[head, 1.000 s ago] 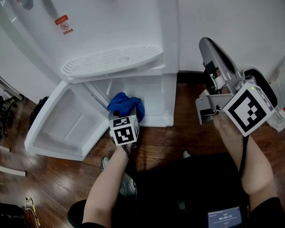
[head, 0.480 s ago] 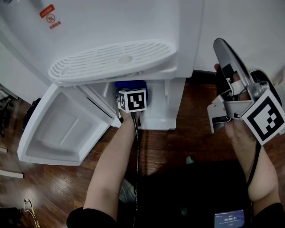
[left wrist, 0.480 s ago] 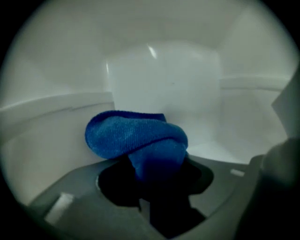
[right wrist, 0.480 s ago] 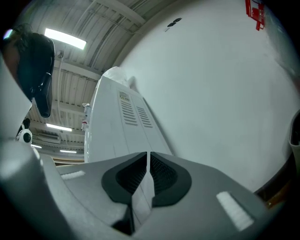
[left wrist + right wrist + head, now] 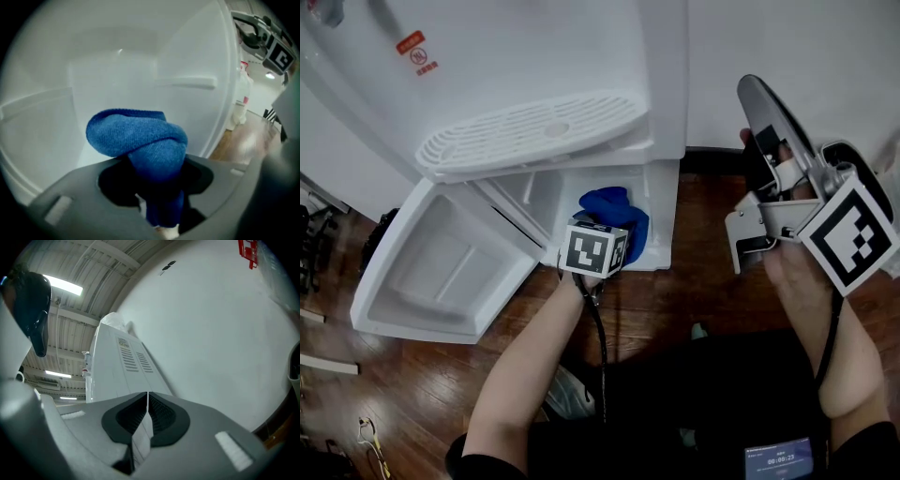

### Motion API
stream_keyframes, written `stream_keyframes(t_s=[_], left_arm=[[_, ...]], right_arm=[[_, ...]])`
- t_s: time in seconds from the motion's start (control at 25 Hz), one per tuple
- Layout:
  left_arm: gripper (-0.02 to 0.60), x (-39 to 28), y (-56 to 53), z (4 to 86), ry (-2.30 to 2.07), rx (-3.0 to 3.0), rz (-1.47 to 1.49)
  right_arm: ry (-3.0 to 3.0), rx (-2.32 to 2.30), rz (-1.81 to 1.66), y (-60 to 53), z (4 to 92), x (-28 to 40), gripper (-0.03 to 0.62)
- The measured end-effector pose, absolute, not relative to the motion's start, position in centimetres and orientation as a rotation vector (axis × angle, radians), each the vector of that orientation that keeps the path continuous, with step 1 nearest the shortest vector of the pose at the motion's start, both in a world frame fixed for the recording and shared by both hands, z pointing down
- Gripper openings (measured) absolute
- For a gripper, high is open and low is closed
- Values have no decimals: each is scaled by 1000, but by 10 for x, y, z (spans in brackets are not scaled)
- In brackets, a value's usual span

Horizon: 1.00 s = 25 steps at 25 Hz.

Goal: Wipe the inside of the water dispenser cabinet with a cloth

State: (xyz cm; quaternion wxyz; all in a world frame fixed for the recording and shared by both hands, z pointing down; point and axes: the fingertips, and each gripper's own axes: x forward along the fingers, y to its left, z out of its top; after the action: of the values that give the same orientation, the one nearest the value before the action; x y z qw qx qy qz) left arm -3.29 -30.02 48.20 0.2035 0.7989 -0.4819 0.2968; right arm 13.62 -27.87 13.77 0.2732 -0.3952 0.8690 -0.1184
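The white water dispenser's cabinet (image 5: 546, 192) stands open under the drip grille. A blue cloth (image 5: 612, 211) is bunched at the cabinet's front right, and my left gripper (image 5: 615, 232) is shut on it, its marker cube just outside the opening. In the left gripper view the blue cloth (image 5: 140, 138) bulges out between the jaws of the left gripper (image 5: 157, 187), low against the white cabinet wall (image 5: 117, 75). My right gripper (image 5: 761, 141) is held up at the right, away from the cabinet. In its own view the right gripper (image 5: 146, 405) is shut on nothing and points up along the dispenser's side (image 5: 119, 366).
The cabinet door (image 5: 441, 272) hangs open to the left, low over the wooden floor (image 5: 412, 375). The drip grille (image 5: 534, 131) juts out above the opening. A white wall (image 5: 787, 56) runs behind on the right. A small screen (image 5: 778, 457) sits at the bottom edge.
The left gripper pushed the cloth deep into the cabinet, then drew it back to the front right. The right gripper stayed raised and shut.
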Motion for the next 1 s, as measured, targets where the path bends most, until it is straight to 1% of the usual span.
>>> stream_keyframes(t_s=[0.2,0.32,0.44,0.6,0.8,1.0], left_arm=[[215,-36,-358,477,-1512,2194,769],[216,-45,-389,469,-1663,2222,825],[216,-41,-391,475,-1676,2225,845],[215,-28,-364,475,-1517,2366,923],[215,-21,-300,475,-1113,2570,1095],[213,-14,-310,476,-1070,2699,1304]], right_arm=[[2328,-1043,-401,-284,146,137,14],[2332,-1047,-400,-288,148,137,14],[2348,-1048,-352,-287,145,136,14],[2322,-1034,-413,-288,151,137,14],[2316,-1022,-463,-287,153,134,12],[2311,-1024,-461,-286,151,134,12]])
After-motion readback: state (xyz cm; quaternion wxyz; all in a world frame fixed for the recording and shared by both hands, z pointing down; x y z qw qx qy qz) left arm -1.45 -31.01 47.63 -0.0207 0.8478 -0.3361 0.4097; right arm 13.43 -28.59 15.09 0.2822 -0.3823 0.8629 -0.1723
